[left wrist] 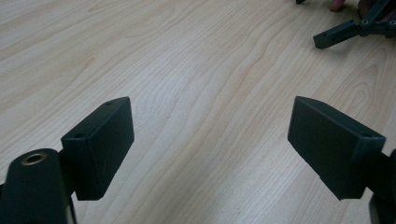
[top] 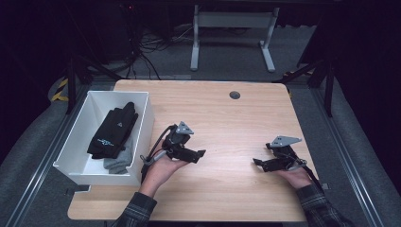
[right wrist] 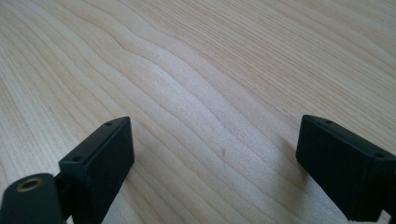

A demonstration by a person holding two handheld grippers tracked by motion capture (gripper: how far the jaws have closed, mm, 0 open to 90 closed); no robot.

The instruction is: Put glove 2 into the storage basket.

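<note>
Nearest the person, the left gripper (top: 201,154) and the right gripper (top: 257,162) rest low over the pale wood-grain worktop (top: 227,118), each cradled in an upturned hand, tips pointing inward at each other, well apart. Both are released, jaws wide with nothing but bare wood between them. Farther off at the left edge, the white rectangular plastic bin (top: 146,118) holds the folded black socks (top: 113,130) on a grey sock (top: 118,161). Reaching back toward the bin, the left gripper could likely clip its near wall and shove it.
</note>
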